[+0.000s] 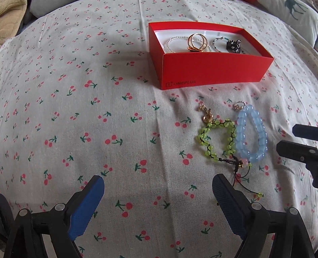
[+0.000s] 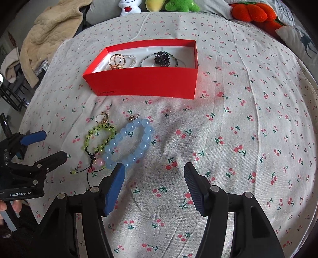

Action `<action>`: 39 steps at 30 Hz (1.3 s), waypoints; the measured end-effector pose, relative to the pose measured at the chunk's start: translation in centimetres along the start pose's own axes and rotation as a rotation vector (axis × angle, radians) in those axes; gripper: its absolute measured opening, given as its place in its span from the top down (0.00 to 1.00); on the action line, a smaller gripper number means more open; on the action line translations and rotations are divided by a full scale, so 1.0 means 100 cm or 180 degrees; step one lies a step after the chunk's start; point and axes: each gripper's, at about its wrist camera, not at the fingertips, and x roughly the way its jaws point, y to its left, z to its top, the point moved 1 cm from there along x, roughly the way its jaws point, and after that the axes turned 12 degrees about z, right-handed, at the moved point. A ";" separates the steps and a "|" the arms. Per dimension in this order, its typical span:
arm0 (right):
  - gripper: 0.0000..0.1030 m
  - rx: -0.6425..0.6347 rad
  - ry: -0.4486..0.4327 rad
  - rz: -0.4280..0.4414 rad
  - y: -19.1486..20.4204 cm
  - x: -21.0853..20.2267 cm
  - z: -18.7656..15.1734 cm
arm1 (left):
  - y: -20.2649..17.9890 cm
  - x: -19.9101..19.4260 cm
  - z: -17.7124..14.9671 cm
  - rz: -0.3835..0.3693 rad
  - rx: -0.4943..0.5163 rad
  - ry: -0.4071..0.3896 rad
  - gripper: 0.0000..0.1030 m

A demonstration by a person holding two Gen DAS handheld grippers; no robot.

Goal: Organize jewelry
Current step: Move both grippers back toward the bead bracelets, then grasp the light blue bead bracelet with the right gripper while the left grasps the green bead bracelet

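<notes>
A red open box (image 1: 210,67) (image 2: 143,83) sits on the cherry-print cloth and holds gold rings (image 2: 116,61), thin bead bracelets and a black ornament (image 2: 162,58). In front of it lie a green bead bracelet (image 1: 217,137) (image 2: 99,139), a blue bead bracelet (image 1: 251,137) (image 2: 129,142), a gold charm (image 2: 102,118) and a small ring (image 2: 133,117). My left gripper (image 1: 158,178) (image 2: 53,144) hangs open over bare cloth, left of the bracelets. My right gripper (image 2: 155,166) (image 1: 286,138) is open and empty, its left finger at the blue bracelet's near edge.
Plush toys (image 2: 178,5) and an orange cushion (image 2: 252,12) line the far edge. A beige blanket (image 2: 51,29) is heaped at the far left, and a deer-print pillow (image 2: 302,41) lies at the far right. A hand (image 2: 8,208) holds the left gripper's handle.
</notes>
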 end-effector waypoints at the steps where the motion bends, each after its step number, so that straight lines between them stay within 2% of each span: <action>1: 0.37 0.0031 0.0000 0.0007 -0.001 0.002 0.001 | 0.000 0.001 0.000 0.0003 -0.0006 0.0015 0.11; 8: 0.37 0.0182 -0.0080 -0.0048 -0.004 0.014 0.010 | -0.001 0.010 -0.001 0.0014 -0.0003 0.0095 0.11; 15: 0.38 -0.0004 -0.0154 -0.0330 0.011 0.030 0.015 | 0.002 0.016 0.001 -0.0017 -0.0082 0.0167 0.11; 17: 0.42 -0.0097 -0.0145 -0.0433 0.016 0.035 0.016 | 0.003 0.017 0.002 -0.0043 -0.0110 0.0176 0.11; 19: 0.63 -0.0201 -0.0109 -0.0449 0.020 0.037 0.016 | 0.003 0.017 0.003 -0.0074 -0.0145 0.0176 0.11; 22: 0.81 -0.0301 -0.0048 -0.0459 0.023 0.038 0.015 | 0.003 0.018 0.007 -0.0137 -0.0200 0.0182 0.11; 24: 0.88 -0.0319 -0.0025 -0.0474 0.020 0.036 0.013 | 0.003 0.018 0.009 -0.0185 -0.0232 0.0180 0.11; 30: 0.88 -0.0262 -0.0056 -0.0490 0.005 0.021 0.003 | -0.003 0.017 0.018 -0.0410 -0.0375 0.0172 0.13; 35: 0.88 -0.0181 -0.0127 -0.0486 -0.008 0.004 -0.003 | -0.012 0.018 0.025 -0.0585 -0.0476 0.0185 0.26; 39: 0.88 -0.0108 -0.0195 -0.0456 -0.017 -0.011 -0.007 | -0.025 0.022 0.031 -0.0614 -0.0480 0.0202 0.40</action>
